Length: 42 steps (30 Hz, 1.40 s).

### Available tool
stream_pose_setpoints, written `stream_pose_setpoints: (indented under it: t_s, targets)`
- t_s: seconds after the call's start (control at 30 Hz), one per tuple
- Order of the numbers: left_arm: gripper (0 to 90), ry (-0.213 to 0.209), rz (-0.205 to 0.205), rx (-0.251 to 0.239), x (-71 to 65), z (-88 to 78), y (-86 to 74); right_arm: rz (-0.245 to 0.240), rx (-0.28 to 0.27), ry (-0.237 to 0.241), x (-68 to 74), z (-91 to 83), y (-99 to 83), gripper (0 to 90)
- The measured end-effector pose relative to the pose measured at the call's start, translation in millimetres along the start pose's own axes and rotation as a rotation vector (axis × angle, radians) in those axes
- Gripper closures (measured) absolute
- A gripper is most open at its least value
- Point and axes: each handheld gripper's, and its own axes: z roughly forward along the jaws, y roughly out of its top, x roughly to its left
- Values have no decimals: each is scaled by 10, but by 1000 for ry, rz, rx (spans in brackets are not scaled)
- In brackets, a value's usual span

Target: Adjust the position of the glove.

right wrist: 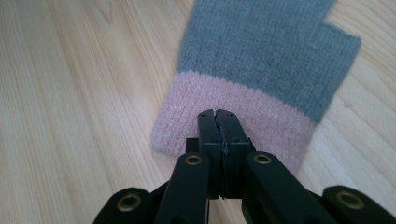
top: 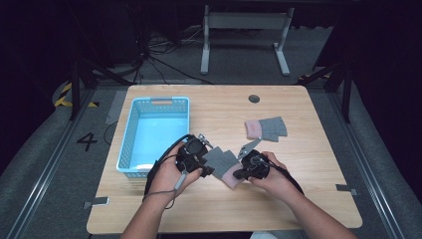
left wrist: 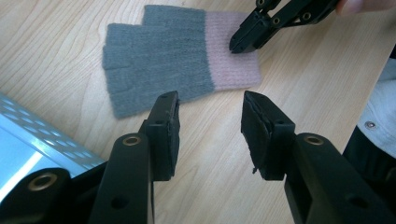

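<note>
right hand-held gripper [right wrist: 219, 116] jaws together, pinning grey knit glove's pink cuff [right wrist: 233, 112] to bench [right wrist: 70, 93]; left hand-held gripper [left wrist: 210, 128] apart, nothing between, lined up on its edge.

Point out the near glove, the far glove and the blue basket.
near glove [left wrist: 159, 70], left gripper view, on its grey knit palm.
far glove [top: 272, 128], high view, on its grey finger part.
blue basket [top: 128, 134], high view, on its perforated left wall.

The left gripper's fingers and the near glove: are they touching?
Apart. In the left gripper view, the left gripper stands open, bare table between its fingers, and the near glove lies just beyond them.
</note>
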Motion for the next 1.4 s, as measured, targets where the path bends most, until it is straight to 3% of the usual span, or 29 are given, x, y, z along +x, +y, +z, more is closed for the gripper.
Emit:
stream_pose_setpoints:
  t_s: [0.57, 0.87, 0.97, 1.13, 1.23, 1.4]
  targets:
    - [588, -30, 38, -9, -3, 104, 116, 88, 70, -19, -115, -298, -379, 900]
    - [584, -32, 39, -38, 10, 134, 90, 144, 45, -74, -267, -443, -495, 900]
    - [625, -39, 45, -55, 13, 162, 68, 144, 19, -82, -251, -497, -473, 900]
    - [798, -36, 26, -2, 9, 257, 71, 124, -3, -86, -186, -555, -447, 900]
    - [879, -6, 35, 38, -13, 359, 77, 117, -8, -83, -172, -560, -447, 900]
    - [896, 18, 4, 42, -21, 562, 83, 120, -4, -83, -193, -538, -460, 900]
